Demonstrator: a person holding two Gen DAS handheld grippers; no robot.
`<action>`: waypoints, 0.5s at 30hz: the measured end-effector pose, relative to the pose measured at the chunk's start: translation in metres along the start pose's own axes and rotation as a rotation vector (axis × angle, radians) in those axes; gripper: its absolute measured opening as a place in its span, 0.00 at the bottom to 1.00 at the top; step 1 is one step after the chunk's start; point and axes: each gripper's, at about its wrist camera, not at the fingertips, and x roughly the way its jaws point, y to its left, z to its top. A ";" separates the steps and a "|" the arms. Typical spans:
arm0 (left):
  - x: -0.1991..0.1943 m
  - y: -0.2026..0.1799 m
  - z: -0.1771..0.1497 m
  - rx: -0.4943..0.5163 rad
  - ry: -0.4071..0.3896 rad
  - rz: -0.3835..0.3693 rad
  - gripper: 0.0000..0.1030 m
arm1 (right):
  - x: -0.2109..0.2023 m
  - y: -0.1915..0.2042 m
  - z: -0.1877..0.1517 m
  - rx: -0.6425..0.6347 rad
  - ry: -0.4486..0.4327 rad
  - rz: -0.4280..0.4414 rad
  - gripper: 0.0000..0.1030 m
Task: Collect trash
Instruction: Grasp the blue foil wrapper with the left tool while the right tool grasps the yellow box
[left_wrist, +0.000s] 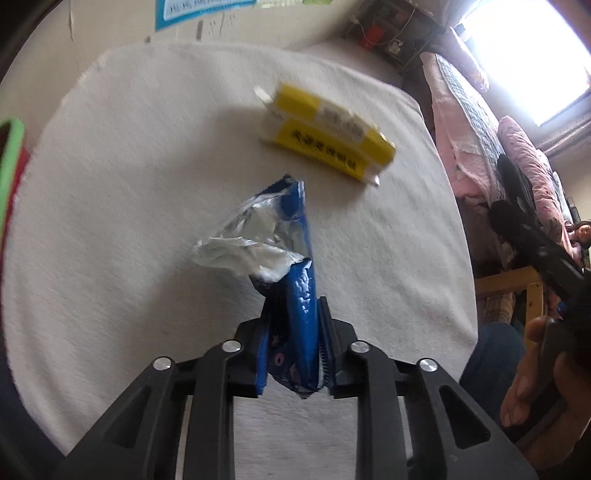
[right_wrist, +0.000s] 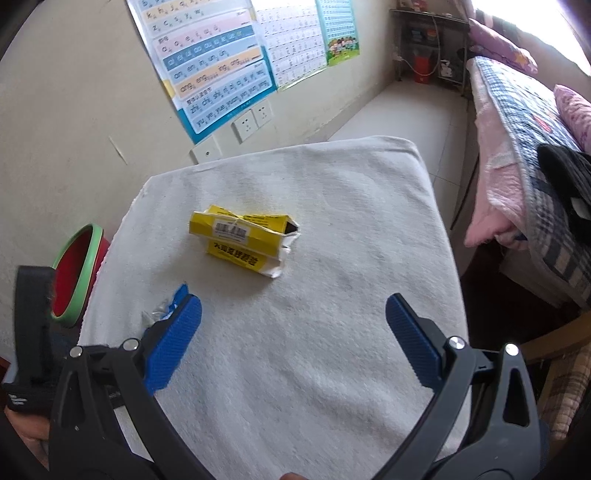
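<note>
blue wrapper (left_wrist: 295, 295) (torn) in left hand-held gripper (left_wrist: 293, 314)

Blue snack wrapper (left_wrist: 295, 295), torn open with crumpled silver lining showing, stands upright, pinched at its lower end. Yellow-and-white carton (left_wrist: 325, 134), crushed with end flaps open, lies flat just beyond the wrapper.

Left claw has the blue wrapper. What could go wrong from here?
1. The left claw pinches only the blue wrapper's lower end; its crumpled foil top hangs free and may snag or slip.
2. The red bin sits beside the table's edge, so a drop could miss.
3. The yellow box remains uncollected.
</note>
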 end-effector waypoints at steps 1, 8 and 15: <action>-0.003 0.002 0.002 0.002 -0.009 0.007 0.19 | 0.003 0.004 0.002 -0.010 0.002 0.004 0.95; -0.037 0.030 0.018 0.037 -0.105 0.088 0.19 | 0.031 0.027 0.017 -0.066 0.020 0.010 0.95; -0.054 0.064 0.025 0.001 -0.150 0.071 0.20 | 0.071 0.060 0.028 -0.251 0.032 -0.079 0.95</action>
